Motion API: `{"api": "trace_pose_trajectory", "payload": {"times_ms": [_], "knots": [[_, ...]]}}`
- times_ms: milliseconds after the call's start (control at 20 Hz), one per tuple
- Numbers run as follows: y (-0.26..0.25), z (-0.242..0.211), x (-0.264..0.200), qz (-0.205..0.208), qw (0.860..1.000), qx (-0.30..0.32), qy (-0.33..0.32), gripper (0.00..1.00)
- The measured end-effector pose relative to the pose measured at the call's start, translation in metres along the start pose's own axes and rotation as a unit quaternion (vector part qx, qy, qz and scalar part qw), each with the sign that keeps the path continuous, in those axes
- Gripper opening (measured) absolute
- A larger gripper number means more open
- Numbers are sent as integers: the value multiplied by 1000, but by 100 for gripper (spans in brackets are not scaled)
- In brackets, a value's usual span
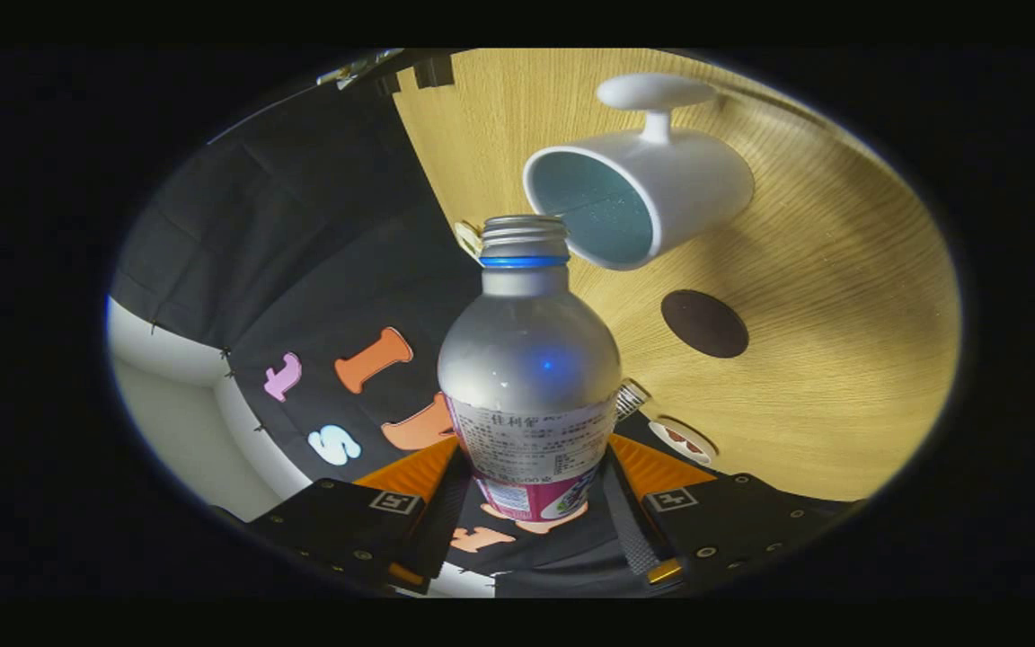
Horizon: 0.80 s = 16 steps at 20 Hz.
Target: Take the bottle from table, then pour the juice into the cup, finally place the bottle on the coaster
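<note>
Silver metal is catching the light between the two fingers, where the bottle (528, 377) is sitting clamped at its labelled lower body, one finger pressing on each side, so the gripper (531, 490) is holding it firmly. The label band is wrapping the bottle just above the fingers, pale with fine print and turning pink at the bottom. Above that the bare rounded shoulder is narrowing into a neck with a blue ring, and the threaded mouth is standing uncapped. The whole view is appearing rolled, so the wooden table (841, 359) is rising like a wall on one side of the bottle, which suggests the bottle is being tipped. Just beyond the bottle's mouth the white cup (652, 193) is resting on the table, its open rim facing the mouth and almost touching it in the picture; its inside is looking pale blue-green, and its handle is sticking out on the far side. Beside the bottle's shoulder, apart from the cup, the dark round coaster (704, 323) is lying flat on the wood with nothing on it
</note>
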State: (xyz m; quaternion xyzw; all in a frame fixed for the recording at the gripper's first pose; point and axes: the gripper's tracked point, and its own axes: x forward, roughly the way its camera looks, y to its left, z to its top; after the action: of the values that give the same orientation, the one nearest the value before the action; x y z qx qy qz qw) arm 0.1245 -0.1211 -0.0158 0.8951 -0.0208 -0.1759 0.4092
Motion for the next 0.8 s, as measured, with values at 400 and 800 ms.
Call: {"api": "trace_pose_trajectory", "payload": {"times_ms": [400, 800], "knots": [[14, 1, 1, 34, 999, 22, 0, 76], [16, 0, 1, 41, 998, 41, -1, 76]]}}
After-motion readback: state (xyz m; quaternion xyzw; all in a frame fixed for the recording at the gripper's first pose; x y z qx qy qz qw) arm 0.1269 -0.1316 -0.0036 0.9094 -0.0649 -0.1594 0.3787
